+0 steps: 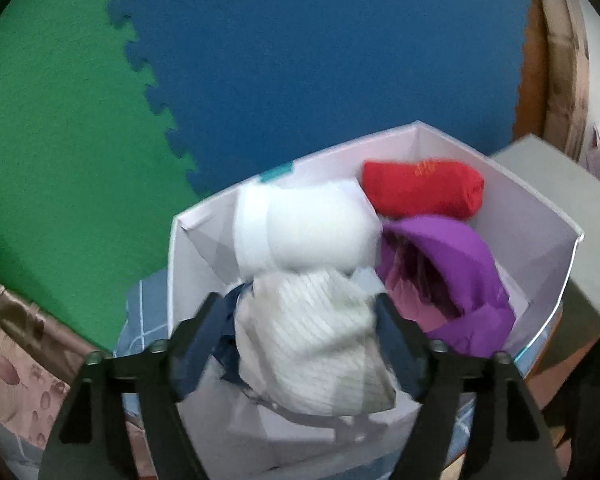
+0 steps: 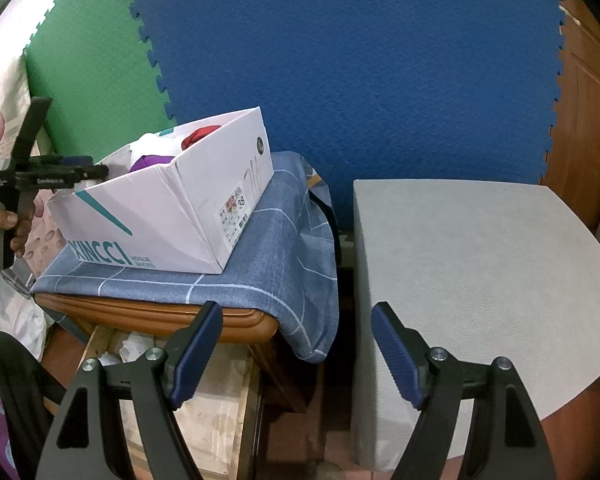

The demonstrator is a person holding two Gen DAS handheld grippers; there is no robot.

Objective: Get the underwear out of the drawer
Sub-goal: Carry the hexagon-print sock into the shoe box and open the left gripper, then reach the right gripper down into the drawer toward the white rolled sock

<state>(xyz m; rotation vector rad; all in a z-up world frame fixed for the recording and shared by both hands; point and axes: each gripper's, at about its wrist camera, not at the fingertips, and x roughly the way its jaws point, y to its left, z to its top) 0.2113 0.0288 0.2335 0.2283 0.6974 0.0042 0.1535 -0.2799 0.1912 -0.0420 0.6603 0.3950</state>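
The underwear [image 1: 312, 332], a white ribbed piece, lies in the near end of the white shoe box [image 1: 540, 224], and we see it between the wide-open fingers of our left gripper [image 1: 296, 320]; whether the pads touch it, we cannot tell. Behind it lie a white roll [image 1: 308, 232], a purple piece [image 1: 460, 272] and a red one [image 1: 420, 188]. Our right gripper [image 2: 296, 344] is open and holds nothing, between the blue cloth [image 2: 280, 248] and the grey surface [image 2: 480, 260].

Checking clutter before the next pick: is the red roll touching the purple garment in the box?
Cannot tell. In the left wrist view the red roll meets the purple garment along one edge, but that could be overlap, and the frame is blurred.
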